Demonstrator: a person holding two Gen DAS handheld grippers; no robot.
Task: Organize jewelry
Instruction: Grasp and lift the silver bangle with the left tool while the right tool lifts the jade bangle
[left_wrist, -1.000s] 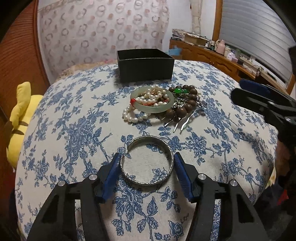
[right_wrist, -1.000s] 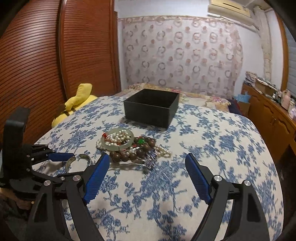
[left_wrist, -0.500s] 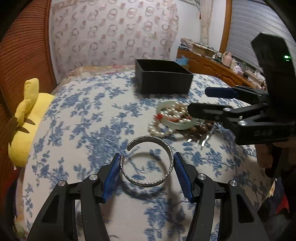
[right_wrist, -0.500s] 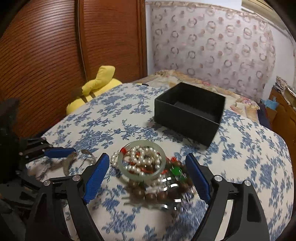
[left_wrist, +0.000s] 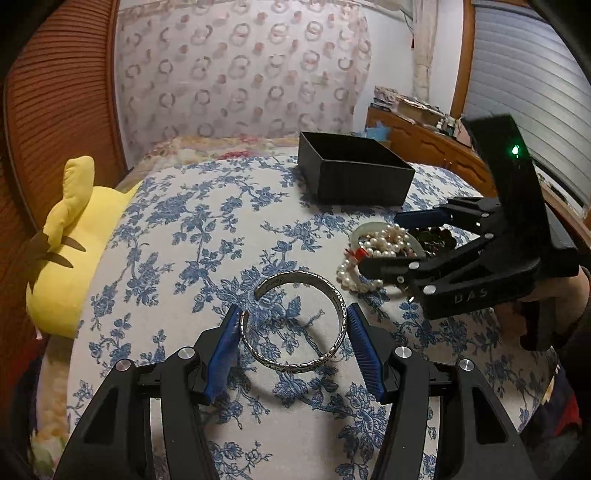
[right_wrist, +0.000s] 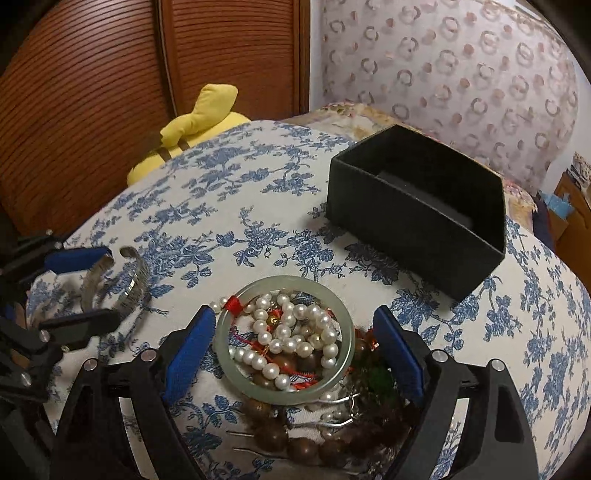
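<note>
Box (right_wrist: 417, 206) was empty, nothing sorted: left hand-held gripper (left_wrist: 293, 341) clamped the silver cuff (left_wrist: 295, 321), right hand-held gripper (right_wrist: 295, 354) gaped unclenched around the jade bangle (right_wrist: 284, 336) pile.

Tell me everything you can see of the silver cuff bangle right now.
The silver open-ended metal cuff bangle has an engraved outer band and a gap facing away from the camera. It is held between the blue pads of the left gripper, lifted above the blue floral cloth, its shadow below. Nothing else touches it.
</note>
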